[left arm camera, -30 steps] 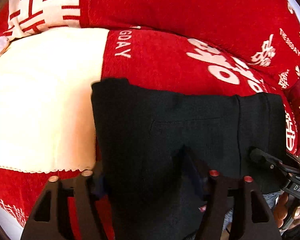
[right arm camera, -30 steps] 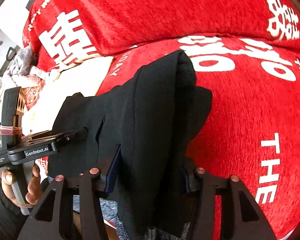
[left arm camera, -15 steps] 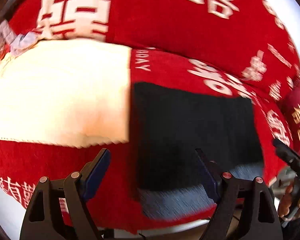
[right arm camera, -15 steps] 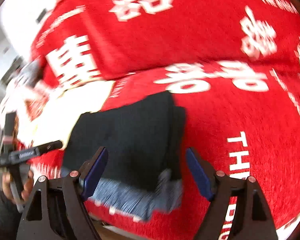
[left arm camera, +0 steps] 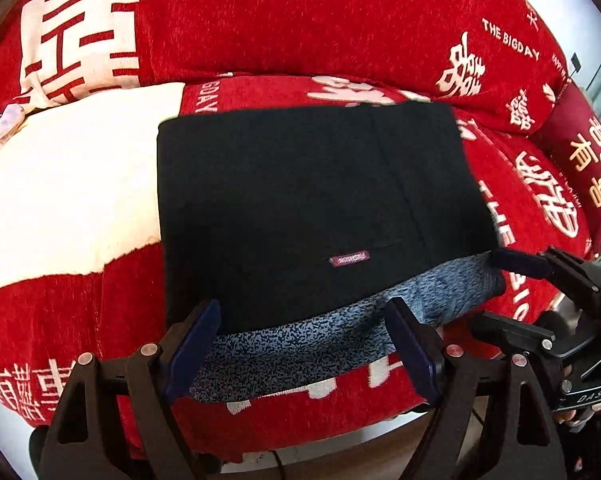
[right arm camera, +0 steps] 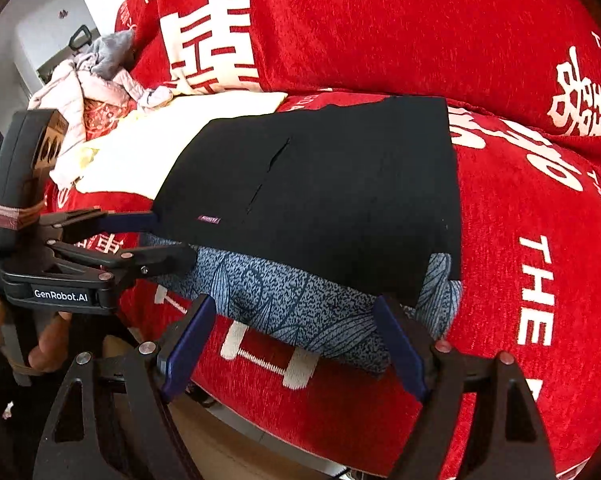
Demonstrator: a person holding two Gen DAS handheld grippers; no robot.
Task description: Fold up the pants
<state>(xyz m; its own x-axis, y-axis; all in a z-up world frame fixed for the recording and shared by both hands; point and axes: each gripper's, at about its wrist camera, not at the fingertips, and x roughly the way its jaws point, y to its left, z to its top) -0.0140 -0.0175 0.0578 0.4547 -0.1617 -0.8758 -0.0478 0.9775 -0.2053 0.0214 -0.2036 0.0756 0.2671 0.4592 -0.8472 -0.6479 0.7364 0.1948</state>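
The black pants (left arm camera: 308, 208) lie folded flat in a rectangle on the red sofa seat, with a small pink label near the front edge. A blue-grey patterned fabric (left arm camera: 300, 344) sticks out from under their near edge. My left gripper (left arm camera: 304, 332) hovers open just in front of that edge, with nothing pressed between its blue pads. In the right wrist view the pants (right arm camera: 332, 200) and the patterned fabric (right arm camera: 300, 308) sit ahead of my right gripper (right arm camera: 296, 320), which is open too and holds nothing. The left gripper (right arm camera: 168, 236) shows at the pants' left corner, apart from the cloth.
A cream blanket (left arm camera: 68, 200) lies left of the pants. The red sofa cover (left arm camera: 300, 20) with white characters rises behind as a backrest. A red cushion (left arm camera: 580, 152) stands at the right. Loose pinkish clothes (right arm camera: 84, 88) are piled far left. The seat's front edge drops off below the grippers.
Both grippers were shut on the pants a second ago. They have let go and drawn back towards the sofa's front edge. The pants now lie flat and folded.
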